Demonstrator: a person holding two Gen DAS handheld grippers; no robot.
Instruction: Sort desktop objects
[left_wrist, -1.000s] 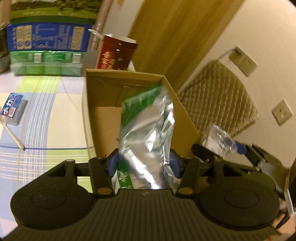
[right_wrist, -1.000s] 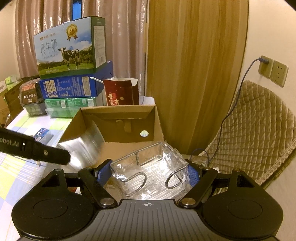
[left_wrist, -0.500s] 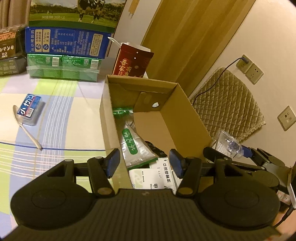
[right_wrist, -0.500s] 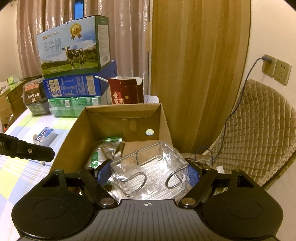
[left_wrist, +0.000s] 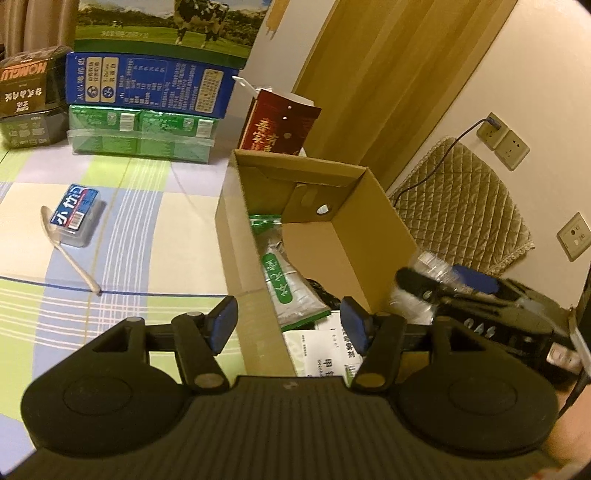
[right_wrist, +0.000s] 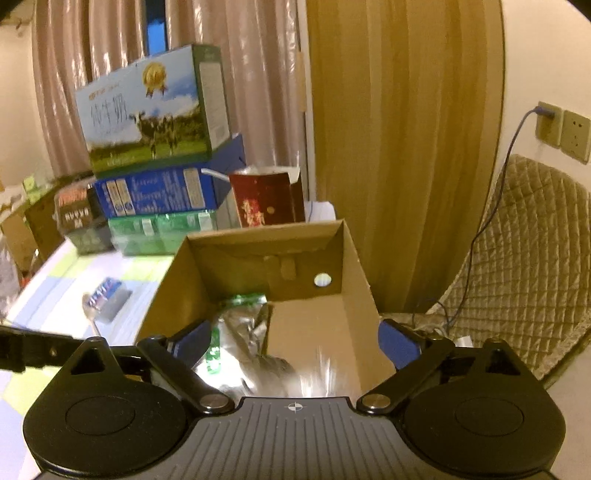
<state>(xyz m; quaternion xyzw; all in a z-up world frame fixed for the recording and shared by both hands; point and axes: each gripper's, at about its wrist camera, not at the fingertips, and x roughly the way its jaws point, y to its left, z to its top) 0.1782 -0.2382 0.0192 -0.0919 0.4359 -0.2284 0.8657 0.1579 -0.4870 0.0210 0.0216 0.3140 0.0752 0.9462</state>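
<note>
Cardboard box (right_wrist: 354, 295) holds the foil pouch (left_wrist: 291, 291). Both tongs gape: left gripper (left_wrist: 290, 325) empty, right gripper (right_wrist: 295, 343) just widened, a clear blur, probably the holder, dropping. Next, approach the blue packet (left_wrist: 75, 214) squarely.

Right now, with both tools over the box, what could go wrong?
On the right tool the jaws have just been opening; the clear plastic piece blurs between them, near the right wall of the cardboard box, and might catch the rim.
The left tool straddles the box's left wall; a sideways move could drag the box.
The spoon lies against the blue packet, so picking one may shift the other.
</note>
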